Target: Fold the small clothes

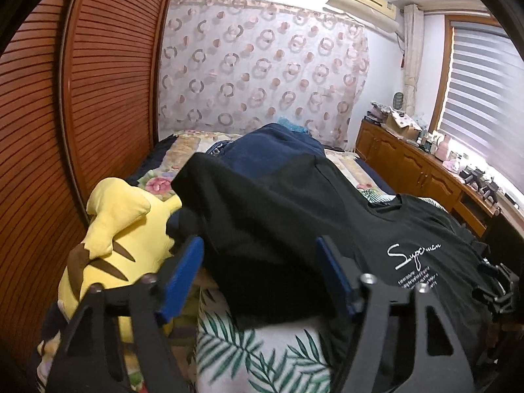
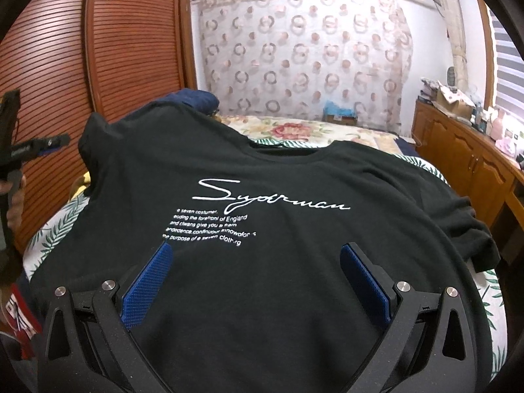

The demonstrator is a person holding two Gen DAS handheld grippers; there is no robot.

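Observation:
A black T-shirt [image 2: 262, 170] with white script print lies face up on the bed, collar toward the far wall. My right gripper [image 2: 257, 247] hovers open just above its lower front, with its blue pads [image 2: 147, 281] spread wide and nothing pinched between them. In the left wrist view, the shirt's left sleeve and shoulder [image 1: 262, 222] bulge up between the fingers of my left gripper [image 1: 258, 242]. The jaws stand apart and I see no pad pressing the cloth. The left gripper [image 2: 32, 147] also shows at the left edge of the right wrist view, in a hand.
A yellow plush toy [image 1: 121, 229] lies left of the shirt against the louvred wardrobe doors [image 1: 108, 82]. A navy garment [image 1: 275, 144] is heaped behind the shirt. The leaf-print bed cover [image 1: 262, 353] shows in front. A wooden cabinet [image 2: 465, 157] with clutter runs along the right.

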